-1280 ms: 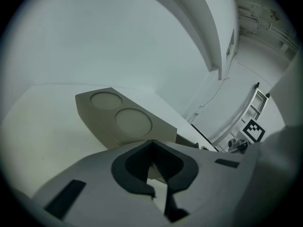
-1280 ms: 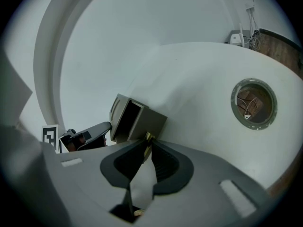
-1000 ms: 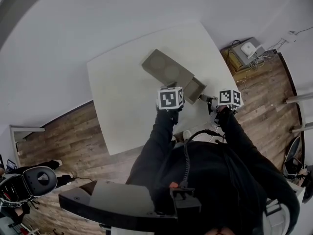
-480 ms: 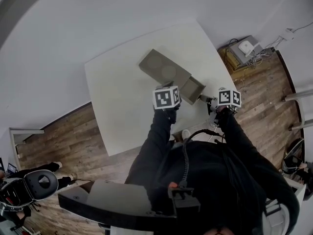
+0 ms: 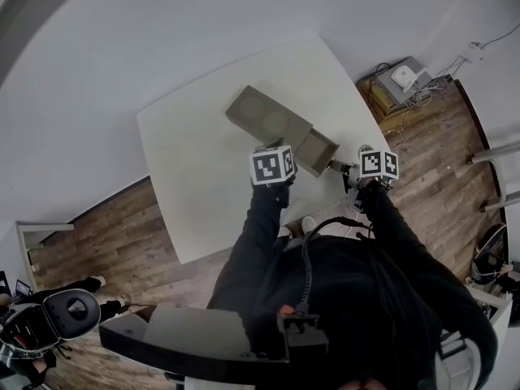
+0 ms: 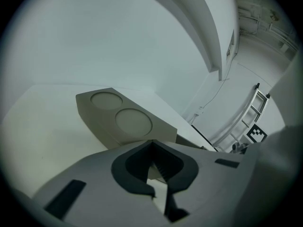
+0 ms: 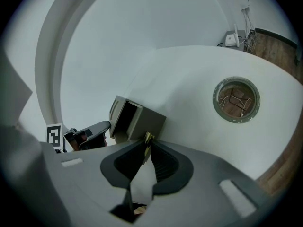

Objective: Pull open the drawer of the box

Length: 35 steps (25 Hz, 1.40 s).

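A tan box [image 5: 268, 120] with two round recesses on top [image 6: 133, 122] lies on the white table [image 5: 203, 177]. Its drawer [image 5: 318, 149] stands pulled out at the end nearest me, showing an empty inside [image 7: 124, 118]. My right gripper [image 5: 348, 169] is shut on the drawer's small brass knob [image 7: 148, 137], with both jaws closed round it. My left gripper [image 5: 270, 161] is shut with nothing in it, right at the box's near side, its tips [image 6: 154, 155] just short of the box's end.
A round cable hole [image 7: 236, 100] sits in the table to the right of the drawer. The table's edge runs close behind the right gripper. On the wood floor lie a white router and cables [image 5: 400, 80]. A ladder [image 6: 251, 112] leans at the wall.
The head view has shifted a little. The right gripper has drawn further from the box's body, so the drawer seems to be slightly further out. The left gripper has stayed by the box.
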Tool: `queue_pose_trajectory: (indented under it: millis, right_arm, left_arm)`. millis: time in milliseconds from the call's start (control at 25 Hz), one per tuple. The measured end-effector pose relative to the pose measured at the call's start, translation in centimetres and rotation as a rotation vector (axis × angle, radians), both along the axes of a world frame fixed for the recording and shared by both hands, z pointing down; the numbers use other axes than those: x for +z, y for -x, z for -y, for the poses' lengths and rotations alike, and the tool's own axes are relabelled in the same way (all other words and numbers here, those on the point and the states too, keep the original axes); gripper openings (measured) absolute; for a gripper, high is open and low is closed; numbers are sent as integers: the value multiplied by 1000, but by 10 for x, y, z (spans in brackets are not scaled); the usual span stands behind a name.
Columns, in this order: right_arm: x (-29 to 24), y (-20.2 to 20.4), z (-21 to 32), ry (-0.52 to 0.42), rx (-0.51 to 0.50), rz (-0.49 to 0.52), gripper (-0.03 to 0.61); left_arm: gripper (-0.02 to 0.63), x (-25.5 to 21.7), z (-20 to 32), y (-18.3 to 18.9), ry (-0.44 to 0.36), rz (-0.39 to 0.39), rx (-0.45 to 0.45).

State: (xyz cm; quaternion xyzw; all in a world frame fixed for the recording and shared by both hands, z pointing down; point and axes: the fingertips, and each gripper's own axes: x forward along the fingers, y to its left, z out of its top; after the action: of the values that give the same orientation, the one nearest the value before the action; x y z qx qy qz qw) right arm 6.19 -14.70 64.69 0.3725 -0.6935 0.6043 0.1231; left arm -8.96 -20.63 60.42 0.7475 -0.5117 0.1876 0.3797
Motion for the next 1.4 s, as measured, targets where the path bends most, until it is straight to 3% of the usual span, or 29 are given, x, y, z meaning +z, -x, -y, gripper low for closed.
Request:
queue_pose_trajectory:
  millis: [1400]
  right_arm:
    - [2, -21, -13, -2, 30, 5, 41]
  left_arm:
    - [-5, -2, -4, -9, -1, 17, 9]
